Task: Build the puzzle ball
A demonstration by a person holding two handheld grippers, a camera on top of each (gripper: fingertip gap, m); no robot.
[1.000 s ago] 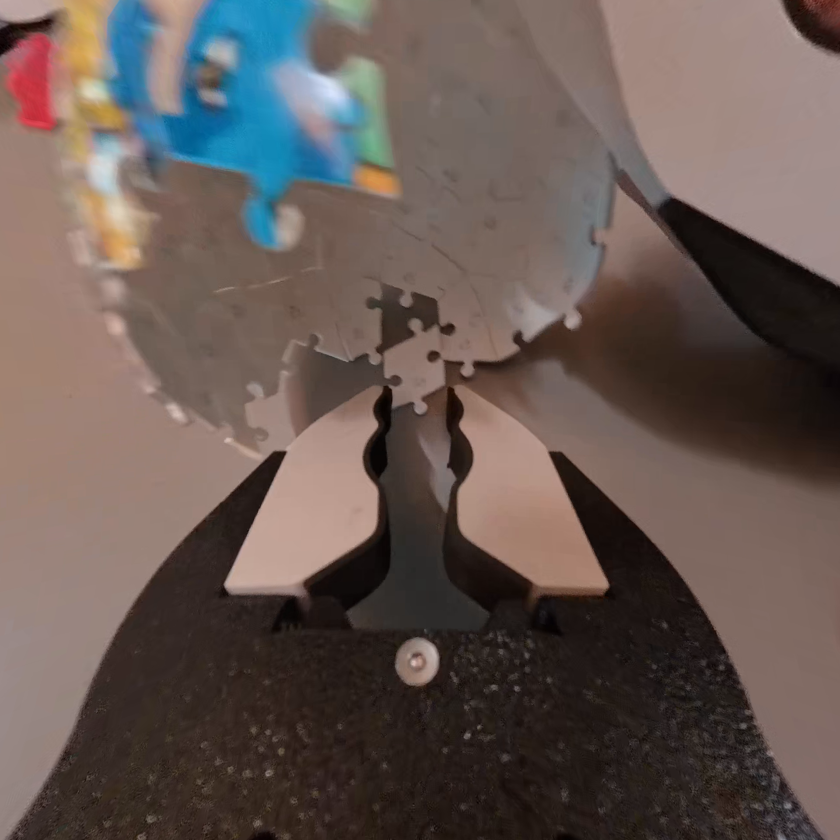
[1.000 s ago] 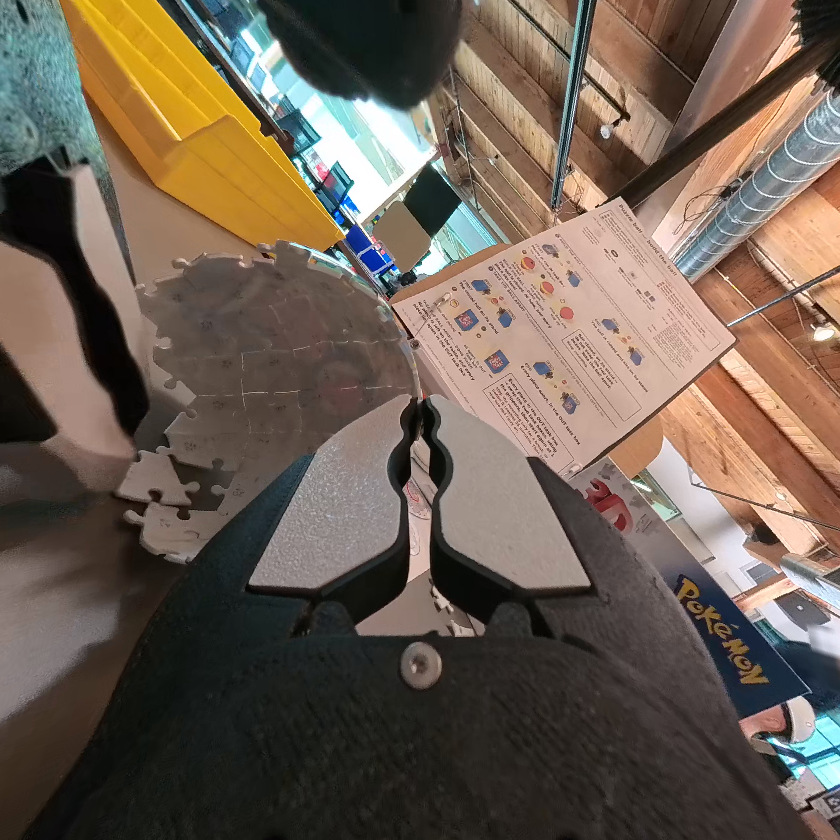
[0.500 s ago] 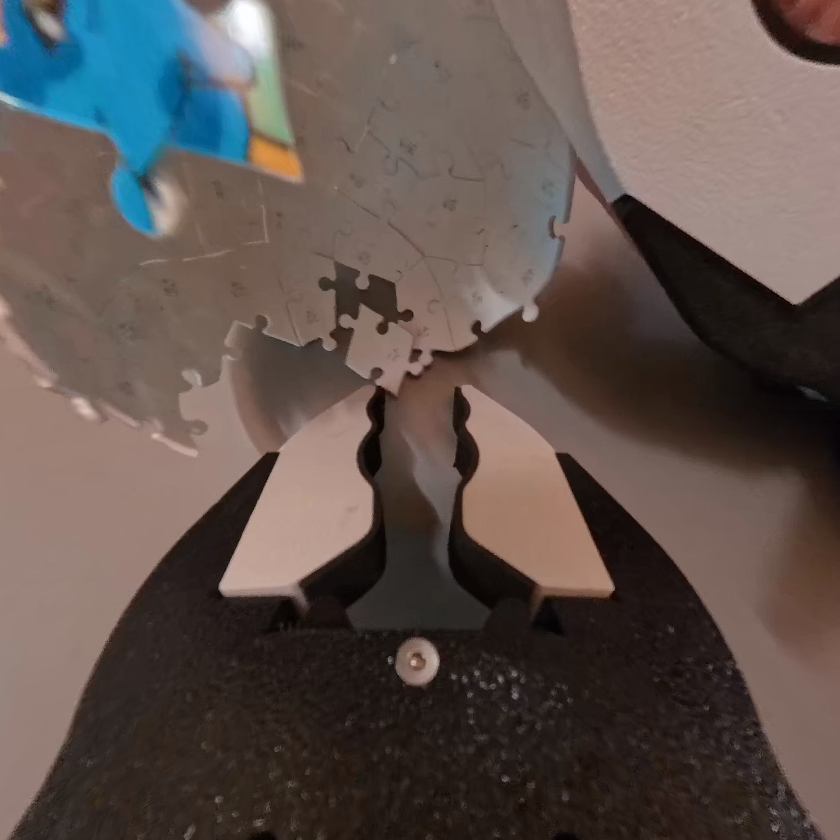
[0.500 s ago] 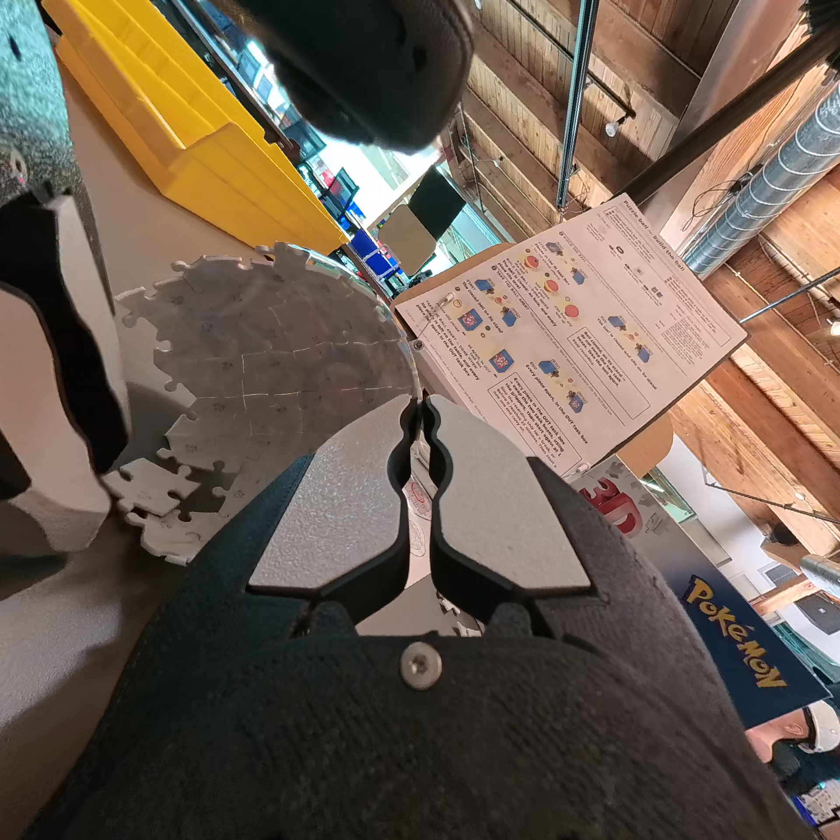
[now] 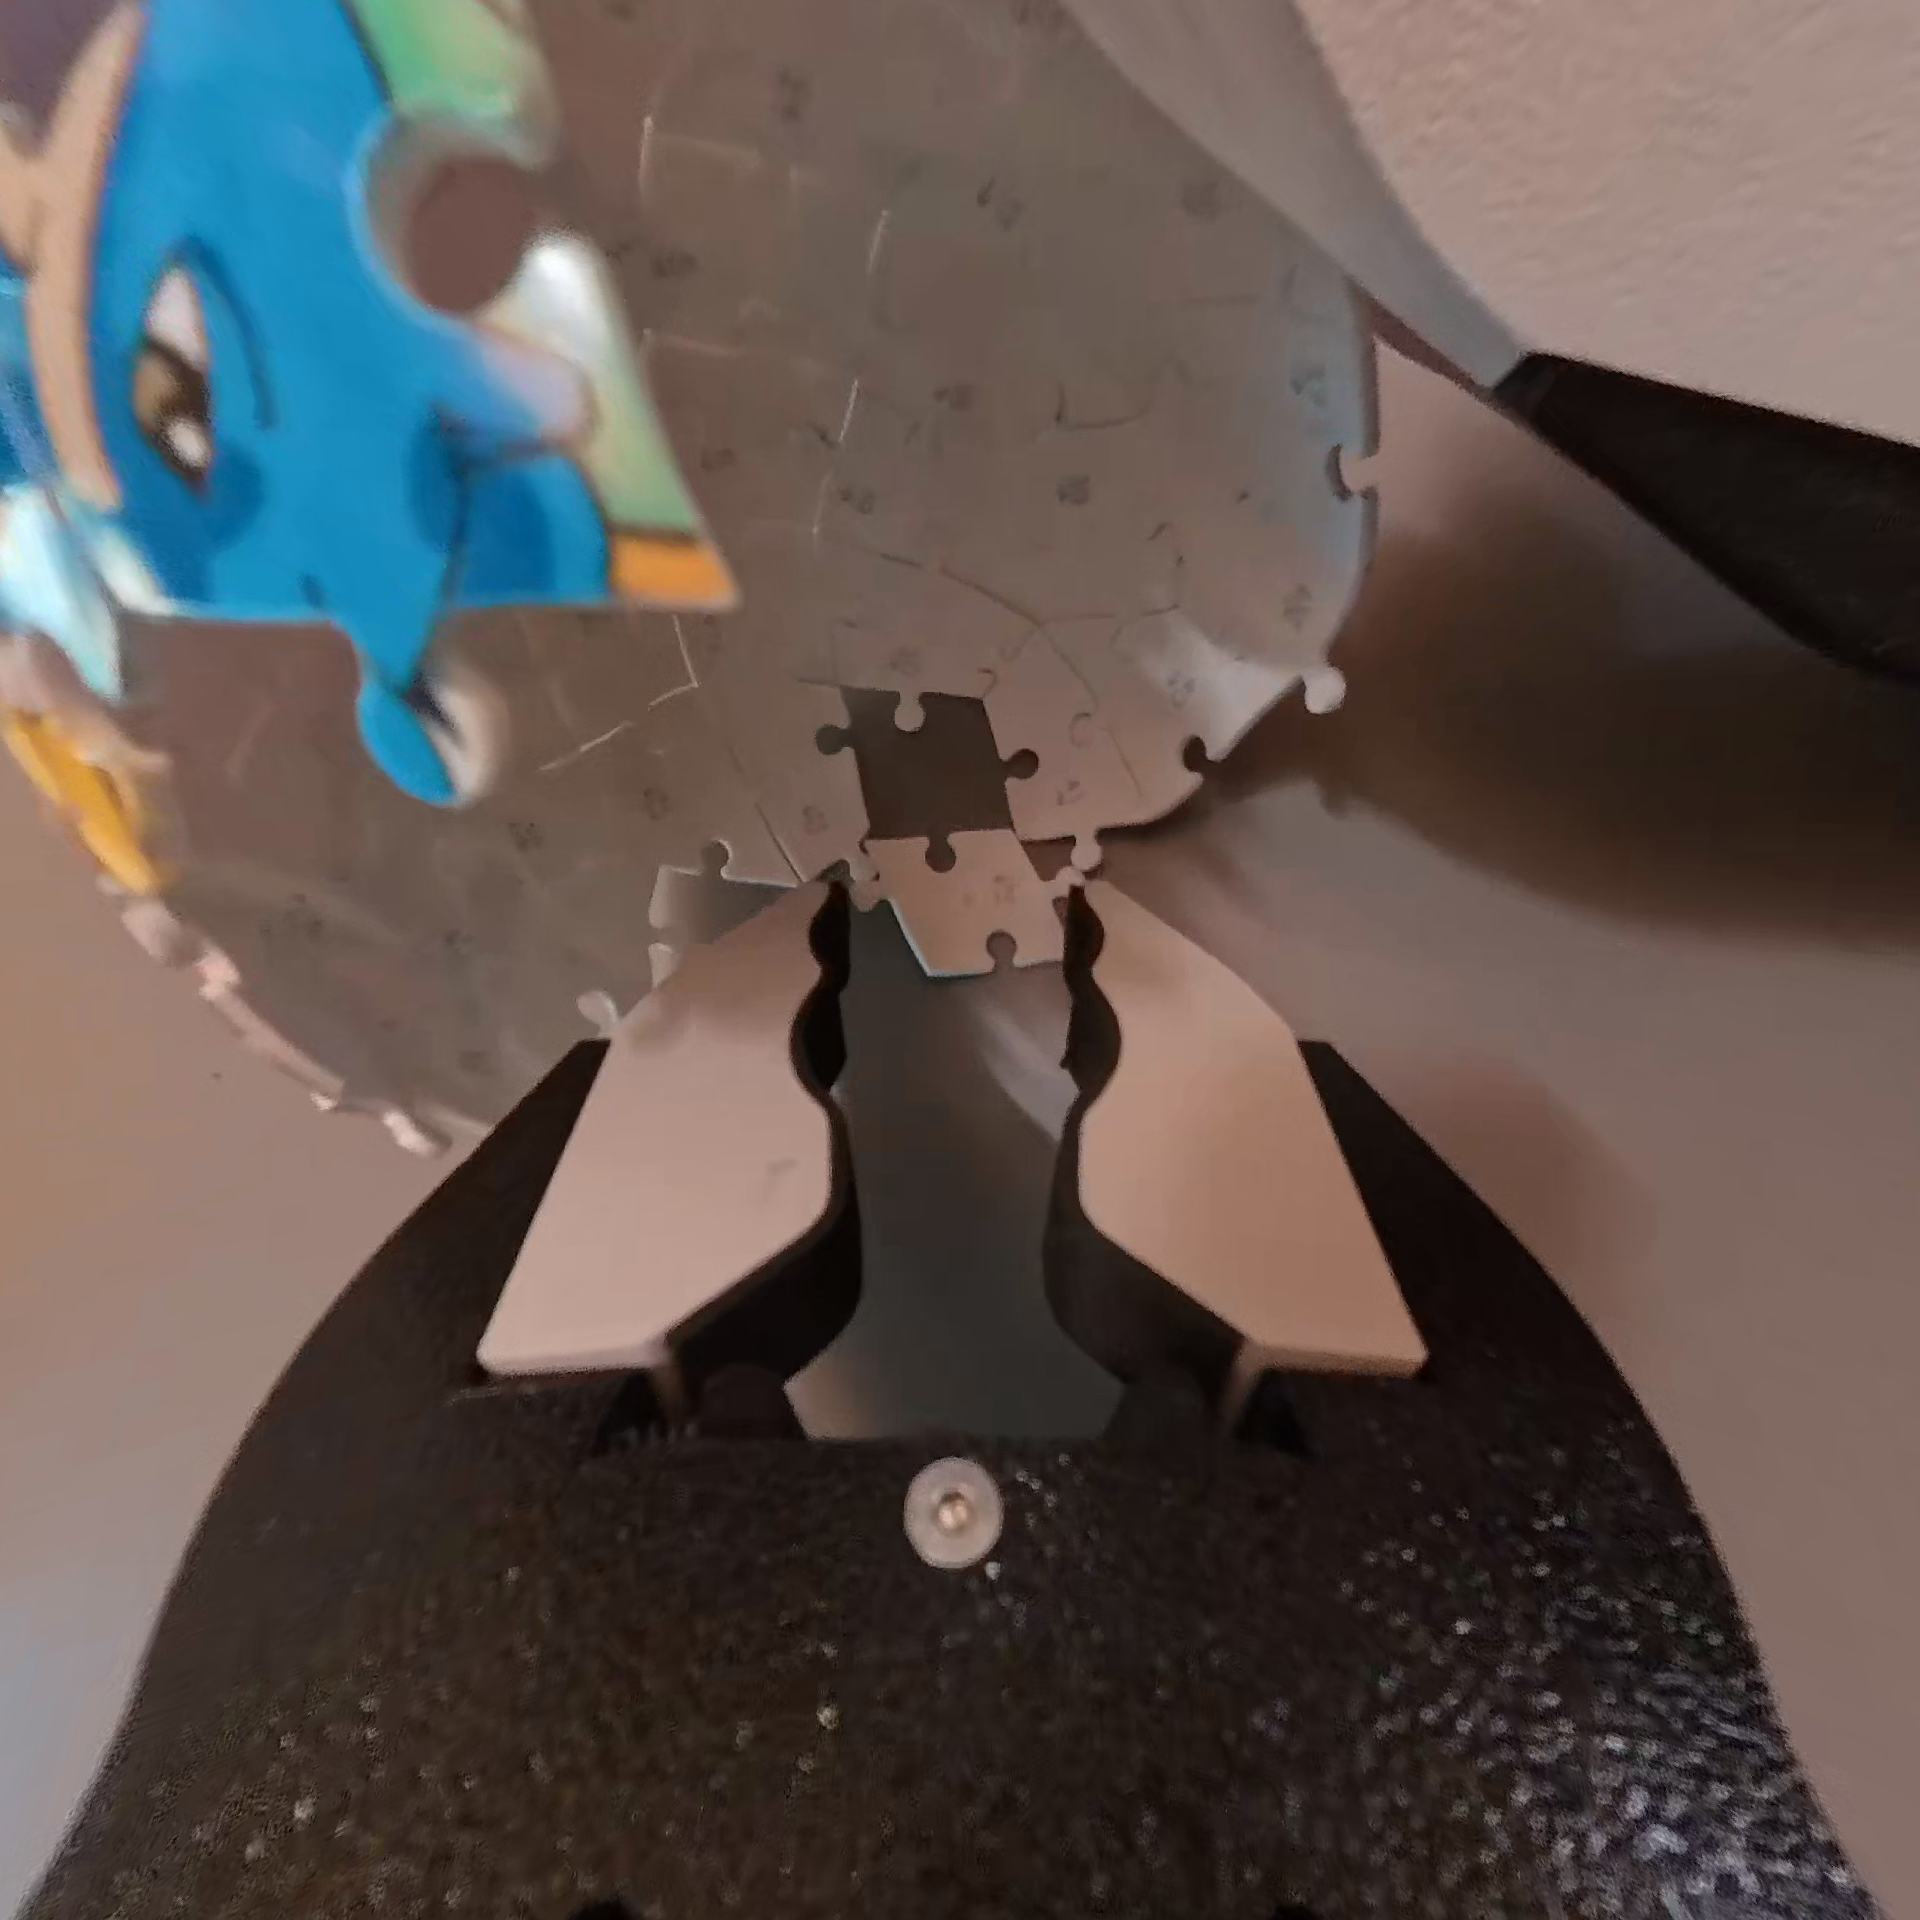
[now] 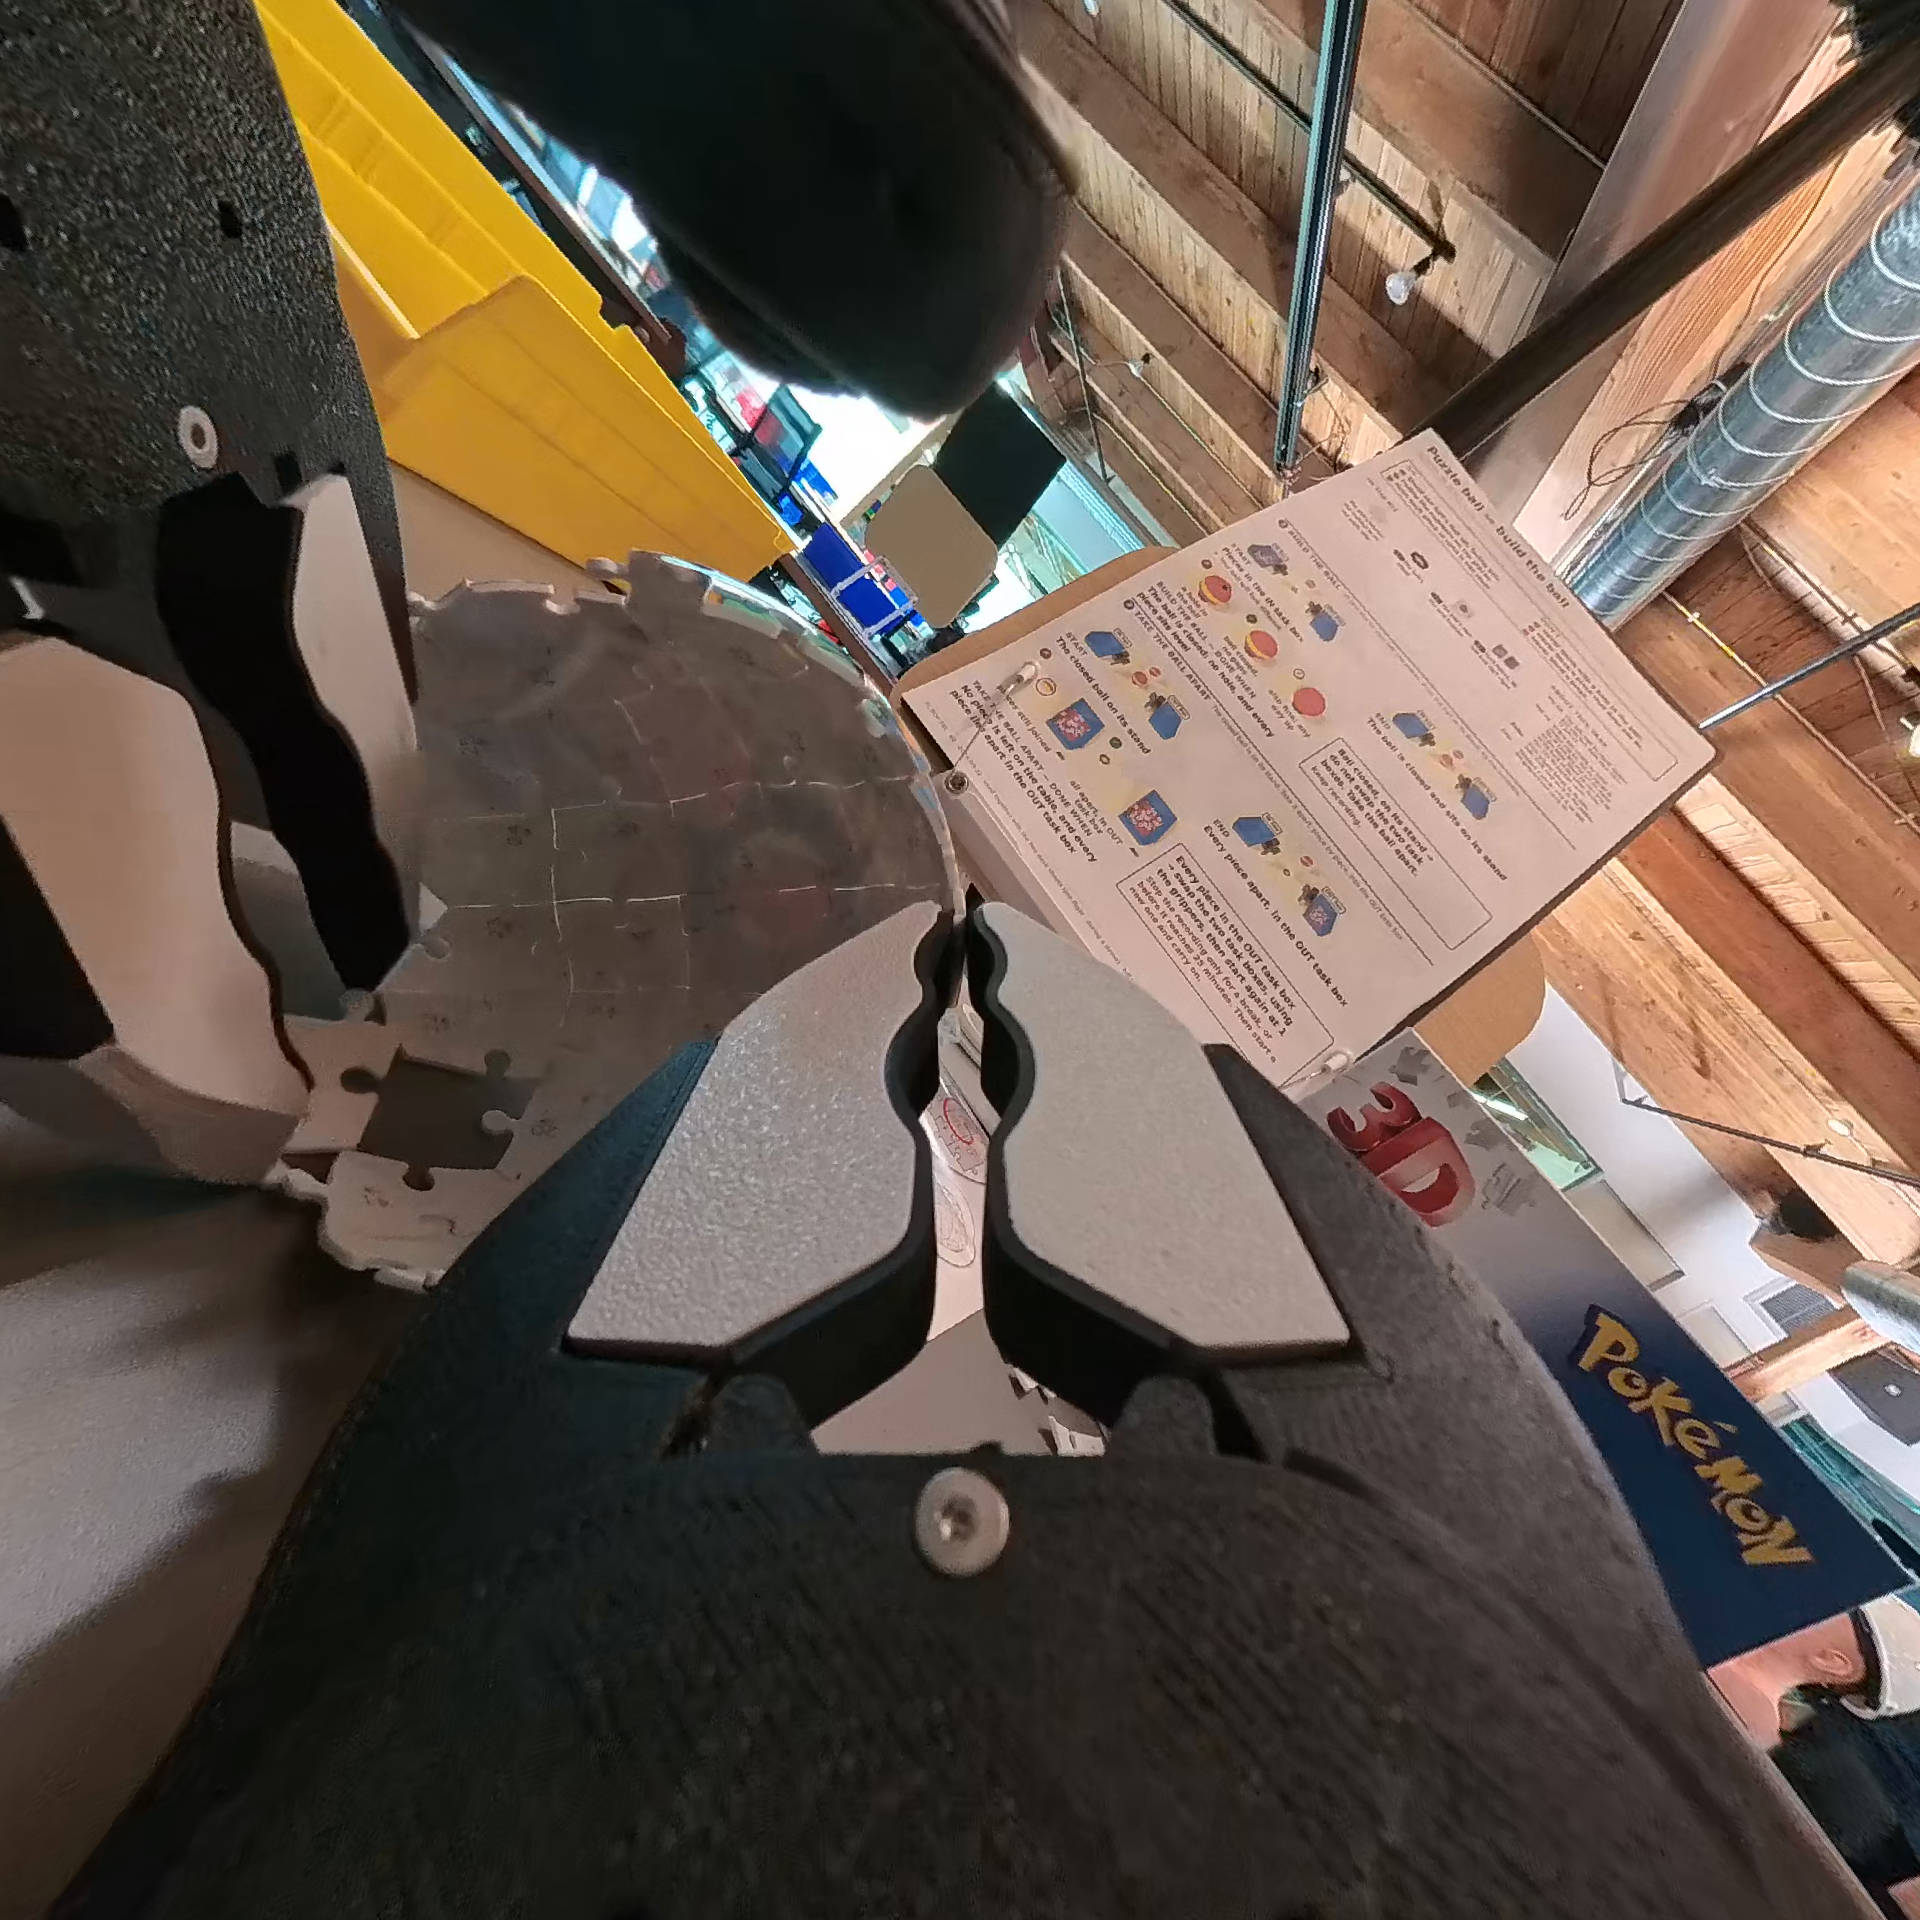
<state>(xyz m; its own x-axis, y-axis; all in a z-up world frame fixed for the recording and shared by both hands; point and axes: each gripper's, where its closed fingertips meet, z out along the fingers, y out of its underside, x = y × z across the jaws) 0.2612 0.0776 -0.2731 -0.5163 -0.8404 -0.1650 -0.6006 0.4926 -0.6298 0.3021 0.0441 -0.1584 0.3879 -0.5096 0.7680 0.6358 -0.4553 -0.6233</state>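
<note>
1. Silver-grey is most of what my left cam shows: the inside of the half-built puzzle ball, a curved shell of joined pieces, hanging over the tan counter.
2. My left tool has its two fingers parted, with a loose puzzle piece sitting right at the tips. It spans most of the gap and looks like it's touching both, but I honestly can't tell if it's pinched or just resting there.
3. That piece sits just below a piece-shaped hole in the shell's lower edge, not seated in it.
4. On the left there's a printed bit of the ball's outside, a blue cartoon figure, pretty blurry.
5. Right cam: my right tool is closed up, tips nearly touching, and they seem to be clamped on the shell's rim. The contact itself is hidden behind the tips, so take that with salt.
6. The same view shows the left tool at the far left, right next to the hole.
7. Background stuff: a yellow bin, a printed instruction sheet on a board, a dark blue box lower right.
</note>
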